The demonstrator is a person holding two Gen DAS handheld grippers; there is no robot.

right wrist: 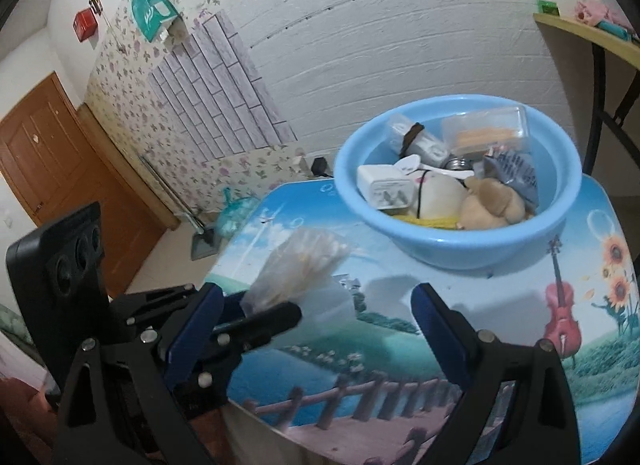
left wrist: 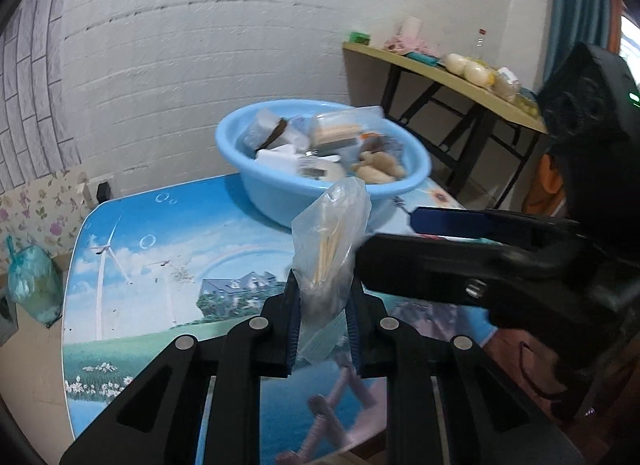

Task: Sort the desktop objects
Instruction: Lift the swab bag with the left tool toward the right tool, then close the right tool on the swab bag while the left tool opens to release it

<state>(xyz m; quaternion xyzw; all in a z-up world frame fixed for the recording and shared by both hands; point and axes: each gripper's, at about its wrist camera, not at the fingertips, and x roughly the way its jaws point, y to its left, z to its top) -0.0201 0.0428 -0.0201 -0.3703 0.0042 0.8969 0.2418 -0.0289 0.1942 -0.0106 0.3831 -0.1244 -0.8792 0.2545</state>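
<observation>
The basin (right wrist: 460, 249) is light blue. The table (right wrist: 384, 349) carries a printed landscape: blue sky, white wind turbines, green meadow, a red violin and yellow sunflowers. The bag (left wrist: 328, 241) is clear plastic over pale tan sticks. The fingers (right wrist: 440, 329) are black with blue pads.

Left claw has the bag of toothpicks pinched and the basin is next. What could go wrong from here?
1. The left claw pinches only the lower part of the plastic bag; the thin film might slip on the way.
2. The blue basin is already piled with a white charger, plush toy and clear box, so the bag could slide off.
3. The open right claw sits beside the bag and may snag it.
</observation>
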